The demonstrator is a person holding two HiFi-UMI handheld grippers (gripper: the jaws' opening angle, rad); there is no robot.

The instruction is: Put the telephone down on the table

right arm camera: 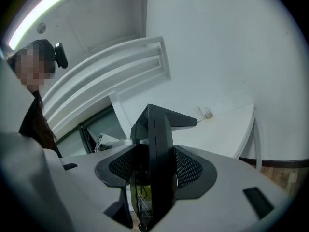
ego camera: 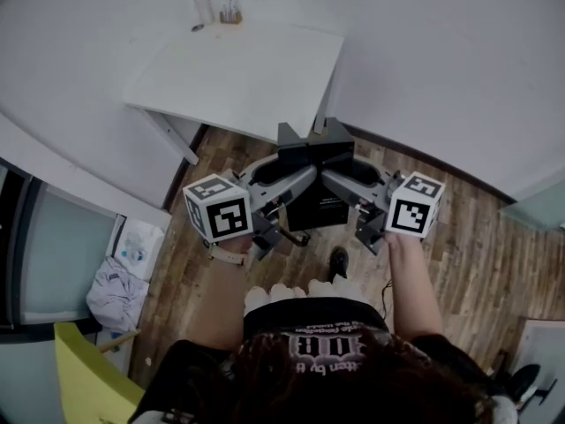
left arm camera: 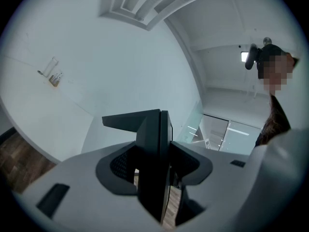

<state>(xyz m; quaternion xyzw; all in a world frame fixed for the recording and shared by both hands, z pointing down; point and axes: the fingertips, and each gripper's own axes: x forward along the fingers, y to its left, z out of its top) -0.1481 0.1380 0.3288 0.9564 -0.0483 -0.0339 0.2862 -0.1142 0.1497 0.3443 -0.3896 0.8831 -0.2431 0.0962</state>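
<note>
In the head view the black telephone [ego camera: 316, 188] hangs in the air over the wooden floor, in front of the white table [ego camera: 238, 78]. My left gripper [ego camera: 298, 182] clamps its left side and my right gripper [ego camera: 337, 182] its right side, both pointing level toward each other. In the left gripper view the telephone [left arm camera: 152, 129] stands edge-on between the two pads, and the left gripper [left arm camera: 155, 164] is shut on it. The right gripper view shows the same grip: the right gripper [right arm camera: 157, 167] is closed on the telephone [right arm camera: 159, 129], with the table [right arm camera: 227, 124] beyond.
Two small containers [ego camera: 216, 10] stand at the table's far edge by the wall. A yellow chair [ego camera: 84, 369] and a bundle of bags [ego camera: 119, 281] sit at the lower left beside a glass-fronted cabinet [ego camera: 53, 254]. Wooden floor [ego camera: 477, 254] lies under the telephone.
</note>
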